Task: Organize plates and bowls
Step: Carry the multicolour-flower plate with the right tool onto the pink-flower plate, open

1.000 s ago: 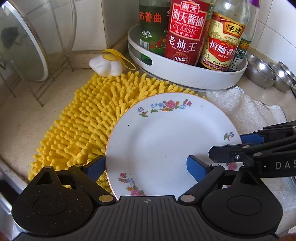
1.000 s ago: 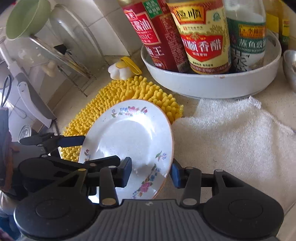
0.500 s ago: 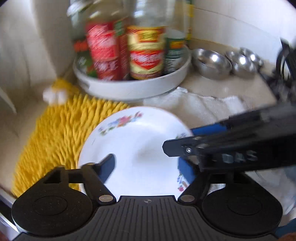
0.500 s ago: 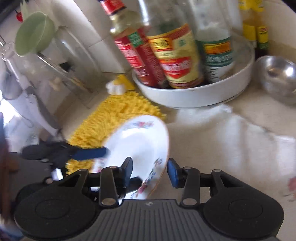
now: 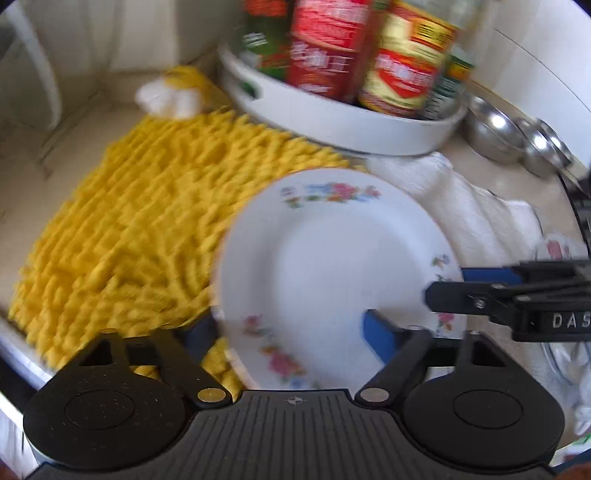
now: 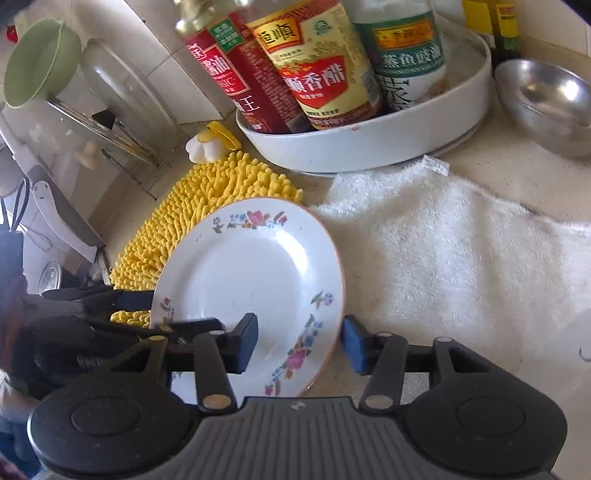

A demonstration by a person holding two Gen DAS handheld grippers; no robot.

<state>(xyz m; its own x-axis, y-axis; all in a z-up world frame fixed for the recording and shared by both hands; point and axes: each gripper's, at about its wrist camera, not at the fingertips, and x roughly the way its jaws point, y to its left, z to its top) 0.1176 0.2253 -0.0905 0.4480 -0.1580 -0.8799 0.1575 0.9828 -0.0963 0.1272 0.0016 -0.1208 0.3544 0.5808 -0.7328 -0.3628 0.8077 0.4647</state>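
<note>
Over the surface (image 6: 517,177) my two hand-held grippers, left (image 5: 291,328) and right (image 6: 299,341), both open, straddle the floral plate (image 6: 251,280) rims; nothing sorted yet, steel bowls (image 5: 495,129) remain untouched far right.

bottle tops (image 6: 325,22) cut off, left-cam btls (image 5: 402,66) blurred
</note>
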